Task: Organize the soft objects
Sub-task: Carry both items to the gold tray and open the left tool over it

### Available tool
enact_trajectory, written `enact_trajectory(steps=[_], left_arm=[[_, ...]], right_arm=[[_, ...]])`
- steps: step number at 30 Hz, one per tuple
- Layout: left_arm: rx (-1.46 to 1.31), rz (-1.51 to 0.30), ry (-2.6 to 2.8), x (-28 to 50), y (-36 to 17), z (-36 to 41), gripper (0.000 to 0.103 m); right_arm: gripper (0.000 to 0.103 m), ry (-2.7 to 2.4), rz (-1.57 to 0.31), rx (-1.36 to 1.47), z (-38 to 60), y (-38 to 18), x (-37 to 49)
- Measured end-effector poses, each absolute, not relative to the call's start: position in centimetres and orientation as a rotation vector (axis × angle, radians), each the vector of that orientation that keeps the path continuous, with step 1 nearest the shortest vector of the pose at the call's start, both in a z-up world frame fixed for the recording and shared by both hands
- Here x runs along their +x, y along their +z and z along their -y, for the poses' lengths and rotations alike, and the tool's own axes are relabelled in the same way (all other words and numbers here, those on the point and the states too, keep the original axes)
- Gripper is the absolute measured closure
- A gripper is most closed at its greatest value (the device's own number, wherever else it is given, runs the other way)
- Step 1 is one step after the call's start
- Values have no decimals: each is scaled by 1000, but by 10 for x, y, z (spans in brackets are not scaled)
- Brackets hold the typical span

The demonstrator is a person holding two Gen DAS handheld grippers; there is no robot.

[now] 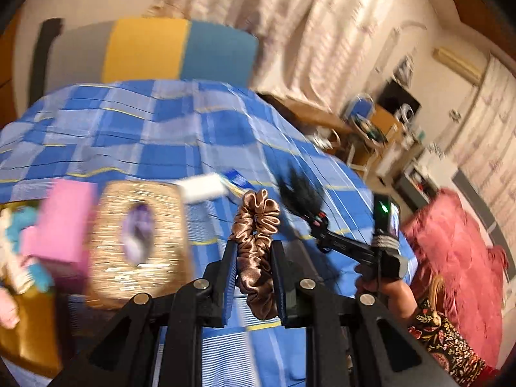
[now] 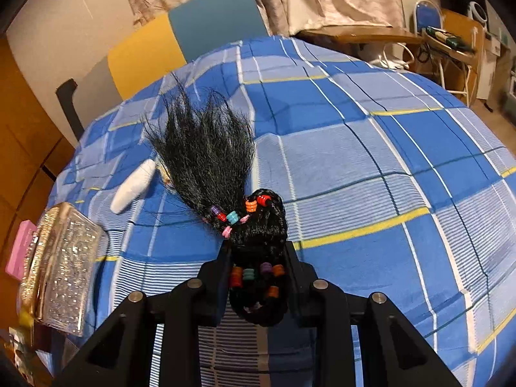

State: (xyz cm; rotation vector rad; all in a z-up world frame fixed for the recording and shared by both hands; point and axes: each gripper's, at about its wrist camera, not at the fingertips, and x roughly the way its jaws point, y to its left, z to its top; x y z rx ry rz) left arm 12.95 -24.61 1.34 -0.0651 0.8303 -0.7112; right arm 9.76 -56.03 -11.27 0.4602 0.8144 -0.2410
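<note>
Above the blue checked bedspread (image 2: 371,148), left gripper (image 1: 254,258) clamped on 1 satin scrunchie (image 1: 256,225), right gripper (image 2: 258,258) pinching 1 beaded black hairpiece (image 2: 225,174); both likely light, limp, slippery, best gripped mid-bunch.

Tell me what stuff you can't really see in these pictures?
- Left wrist view: the pink box and gold box are motion-blurred; any writing is unreadable.
- Left wrist view: colourful soft things are cut off by the left edge, so I cannot name them.
- Left wrist view: the scrunchie is partly hidden between the left claw fingers.
- Right wrist view: the beaded hairpiece is partly hidden inside the right claw.
</note>
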Motion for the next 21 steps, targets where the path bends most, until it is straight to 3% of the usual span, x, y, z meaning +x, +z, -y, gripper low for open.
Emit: enact_trajectory(steps=[6,21], left_arm=[[-90,-763,-538,145,19,160,83],[-259,-923,-147,204,-77,5,83]], right_arm=[[73,-246,-772,392,551,-104,96],[73,-243,-699,392,522,-60,75]])
